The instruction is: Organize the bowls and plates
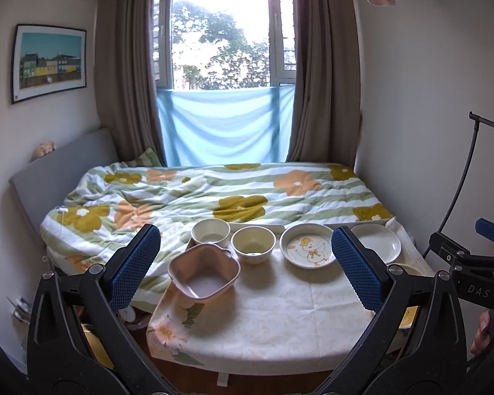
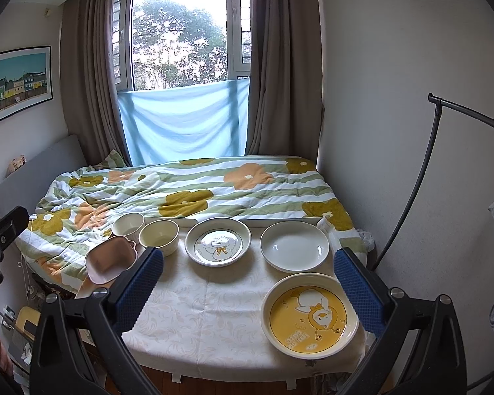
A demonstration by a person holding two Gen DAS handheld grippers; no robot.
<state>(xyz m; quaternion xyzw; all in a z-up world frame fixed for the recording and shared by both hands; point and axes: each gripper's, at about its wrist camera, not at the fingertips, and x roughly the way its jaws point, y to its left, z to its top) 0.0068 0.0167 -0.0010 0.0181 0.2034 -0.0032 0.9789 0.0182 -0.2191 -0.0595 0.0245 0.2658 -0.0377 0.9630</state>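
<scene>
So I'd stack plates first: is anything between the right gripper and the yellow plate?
Nothing visible. The yellow plate lies on the table just ahead of the open right gripper, beside its right finger, with bare cloth between.

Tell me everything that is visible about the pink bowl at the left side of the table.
The pink bowl is squarish with rounded corners, not round like the others. A small lug handle sticks out at its far corner. It looks like glazed ceramic or plastic; I cannot tell which. It is empty and upright, though the view makes it seem tilted. It sits at the left edge of the table, on the pale cloth, near the two cream bowls. Neither hand-held gripper touches it.
</scene>
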